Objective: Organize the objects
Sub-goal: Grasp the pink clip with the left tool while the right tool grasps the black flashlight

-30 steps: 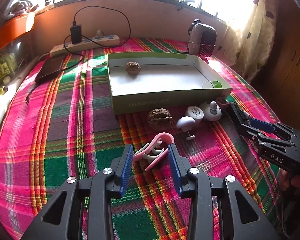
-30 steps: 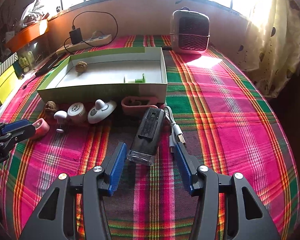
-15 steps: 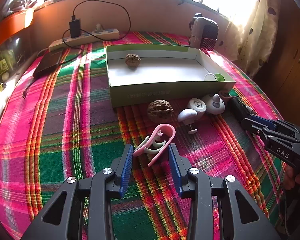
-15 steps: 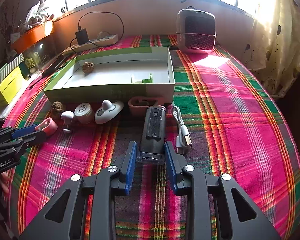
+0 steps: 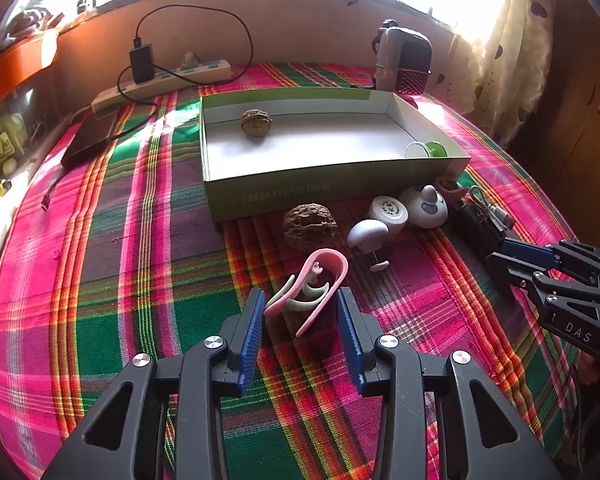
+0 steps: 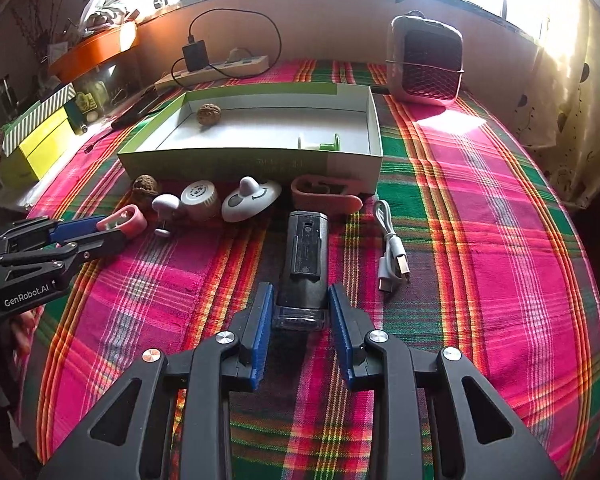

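Note:
My left gripper (image 5: 298, 294) is shut on a pink clip (image 5: 320, 268) with pale green inner prongs, just above the plaid cloth in front of the green-and-white box (image 5: 324, 188). In the right wrist view the left gripper (image 6: 112, 232) holds the pink clip (image 6: 124, 218) upright at its tips. My right gripper (image 6: 300, 288) is shut on the clear end of a black torch (image 6: 306, 252) lying lengthwise on the cloth. In the left wrist view the right gripper (image 5: 496, 252) sits at the right edge. The box holds a walnut (image 5: 256, 122) and a green-white spool (image 5: 426, 149).
Along the box front lie a second walnut (image 5: 309, 224), a white mushroom knob (image 5: 366, 234), a round white cap (image 5: 388, 210), a white disc gadget (image 5: 428, 208) and a pink holder (image 6: 324, 196). A white USB cable (image 6: 394, 256) lies right of the torch. A small heater (image 6: 424, 64) and power strip (image 5: 160, 82) stand behind.
The right gripper's jaws closed from wide apart onto the torch's clear end, and the torch turned straight. The left gripper kept its hold on the pink clip and barely moved.

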`<state>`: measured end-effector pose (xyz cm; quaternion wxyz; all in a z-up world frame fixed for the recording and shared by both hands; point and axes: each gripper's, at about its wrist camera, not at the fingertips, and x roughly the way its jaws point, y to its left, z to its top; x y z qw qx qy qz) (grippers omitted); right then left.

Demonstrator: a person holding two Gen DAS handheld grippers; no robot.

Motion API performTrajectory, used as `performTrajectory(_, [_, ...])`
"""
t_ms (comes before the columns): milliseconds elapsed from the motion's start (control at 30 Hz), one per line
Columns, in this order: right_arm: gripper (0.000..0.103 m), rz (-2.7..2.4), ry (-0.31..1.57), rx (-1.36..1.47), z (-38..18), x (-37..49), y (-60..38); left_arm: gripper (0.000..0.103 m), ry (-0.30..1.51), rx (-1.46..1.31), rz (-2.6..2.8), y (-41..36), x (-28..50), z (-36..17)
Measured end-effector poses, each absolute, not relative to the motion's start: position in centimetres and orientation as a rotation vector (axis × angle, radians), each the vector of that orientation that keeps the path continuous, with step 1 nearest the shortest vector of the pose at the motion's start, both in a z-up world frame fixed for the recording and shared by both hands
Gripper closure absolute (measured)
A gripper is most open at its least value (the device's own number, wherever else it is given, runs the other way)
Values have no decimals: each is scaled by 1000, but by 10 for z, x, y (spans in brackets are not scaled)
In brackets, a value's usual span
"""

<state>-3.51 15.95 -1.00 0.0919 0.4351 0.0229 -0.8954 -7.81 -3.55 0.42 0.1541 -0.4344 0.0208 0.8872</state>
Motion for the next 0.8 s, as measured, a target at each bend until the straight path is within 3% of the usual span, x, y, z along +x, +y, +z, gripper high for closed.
performTrajectory(200, [71,-2661,120,1299,-14,-43,154,69,95,-1241,2542,-32,-81,4])
performTrajectory(333, [63,-2654,125,1299,-15,-47,153,68,127,-1231,2537,-27,-85,4])
performTrajectory(800, [62,-2663,126,1294,-15,-56,154,69,102,-1234,2553,-17,-89,4])
